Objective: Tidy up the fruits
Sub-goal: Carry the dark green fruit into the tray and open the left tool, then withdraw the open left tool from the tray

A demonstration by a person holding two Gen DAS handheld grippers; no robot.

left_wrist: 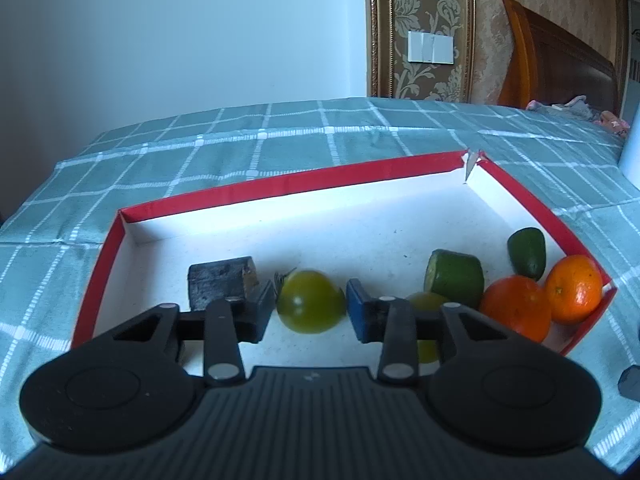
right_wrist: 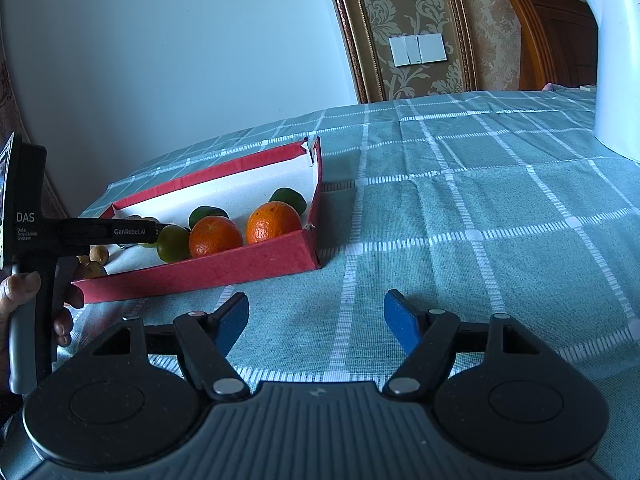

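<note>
One shallow red cardboard tray (left_wrist: 248, 194) with white floor. Two round orange tangerines (left_wrist: 516, 306) (left_wrist: 575, 294). Two round yellow-green tomatoes (left_wrist: 310, 302) (left_wrist: 426, 304). Two dark green cut cucumber pieces (left_wrist: 456, 278) (left_wrist: 527, 252). One dark blackish block (left_wrist: 218, 284). At least three small brown longans (right_wrist: 99, 254). One white kettle (right_wrist: 618, 68).

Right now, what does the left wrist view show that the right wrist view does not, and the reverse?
Only the left wrist view shows the dark block in the box and the left gripper open around a green tomato. Only the right wrist view shows the white kettle and the open right gripper over bare cloth. Both show the red box and two oranges.
</note>
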